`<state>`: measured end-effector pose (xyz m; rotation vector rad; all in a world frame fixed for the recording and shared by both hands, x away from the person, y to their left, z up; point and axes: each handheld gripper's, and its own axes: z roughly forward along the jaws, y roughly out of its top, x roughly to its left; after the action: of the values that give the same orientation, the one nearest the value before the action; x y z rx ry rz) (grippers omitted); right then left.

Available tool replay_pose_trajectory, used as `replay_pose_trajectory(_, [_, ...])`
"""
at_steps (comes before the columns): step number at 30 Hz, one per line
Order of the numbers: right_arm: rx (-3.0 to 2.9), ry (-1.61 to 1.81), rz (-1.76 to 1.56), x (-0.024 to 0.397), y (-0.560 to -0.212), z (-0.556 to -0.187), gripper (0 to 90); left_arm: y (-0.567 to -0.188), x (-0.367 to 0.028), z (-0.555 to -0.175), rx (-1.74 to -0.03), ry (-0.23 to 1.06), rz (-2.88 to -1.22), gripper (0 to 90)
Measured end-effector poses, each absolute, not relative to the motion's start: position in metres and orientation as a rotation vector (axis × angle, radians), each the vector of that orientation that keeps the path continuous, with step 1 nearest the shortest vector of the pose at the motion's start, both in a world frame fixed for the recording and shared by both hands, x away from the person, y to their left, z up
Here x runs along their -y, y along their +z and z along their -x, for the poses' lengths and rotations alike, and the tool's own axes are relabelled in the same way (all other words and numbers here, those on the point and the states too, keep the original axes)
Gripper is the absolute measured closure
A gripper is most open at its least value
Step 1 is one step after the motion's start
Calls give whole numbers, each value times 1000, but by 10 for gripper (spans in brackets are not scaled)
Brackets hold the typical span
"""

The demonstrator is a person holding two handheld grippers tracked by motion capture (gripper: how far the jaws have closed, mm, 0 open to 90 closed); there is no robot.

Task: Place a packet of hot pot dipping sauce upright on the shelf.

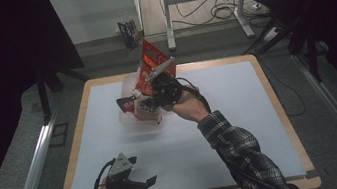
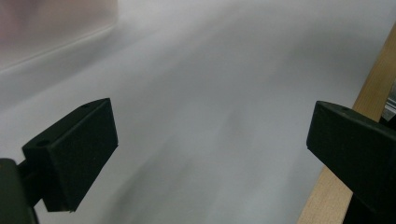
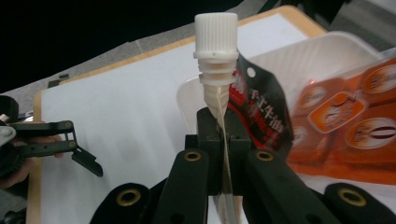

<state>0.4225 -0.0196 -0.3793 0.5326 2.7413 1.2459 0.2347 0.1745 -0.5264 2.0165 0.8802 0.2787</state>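
My right hand-held gripper (image 3: pixel 219 135) is clamped on a spouted pouch (image 3: pixel 254 112), its jaws pinched tight on the thin seam just below the white screw cap (image 3: pixel 215 29), which stands upright above them. The pouch is dark with white lettering, and I hold it over the clear plastic tray (image 3: pixel 299 56) that sits on the bench (image 1: pixel 240 114) toward twelve o'clock from me, a little left of centre. An orange snack packet (image 3: pixel 355 130) lies just beside the pouch at its three o'clock in the right gripper view, partly in the tray; in the high view it rises tilted behind my gripper (image 1: pixel 159 96), its top corner pointing toward one o'clock. My left hand-held gripper (image 1: pixel 141 179) rests low near the bench's front edge, at about seven o'clock from the tray and well apart from it. Its jaws stand wide open with nothing between them, pointing across the bare white sheet (image 2: pixel 210 93), with the wooden rim (image 2: pixel 373 84) of the bench at three o'clock in its own view.
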Motion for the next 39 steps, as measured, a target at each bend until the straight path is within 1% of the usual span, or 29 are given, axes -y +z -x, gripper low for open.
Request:
replay_pose_trajectory(6, [-2768,1207,-543,9,-395,-428,878,-526,-175,-235,-885,279,-2013,19])
replay_pose_trajectory(19, [-2792,1159,-539,-11,-413,-431,877,-526,-175,-235,-886,289,-2022,19])
replay_pose_trajectory(27, [-2780,1164,-525,-22,-419,-431,871,-527,-174,-235,-884,292,-2025,19])
replay_pose_trajectory(35, [-2781,1180,-583,-31,-424,-436,859,-528,-173,-235,-883,294,-2031,19])
replay_pose_trajectory(37, [-2783,1165,-566,-35,-424,-434,836,-528,-173,-235,-884,295,-2033,18])
replay_pose_trajectory(38, [-2783,1159,-558,-36,-424,-434,815,-528,-174,-235,-884,295,-2031,19])
replay_pose_trajectory(39, [-2779,1142,-545,-37,-423,-432,774,-528,-174,-235,-884,295,-2031,19])
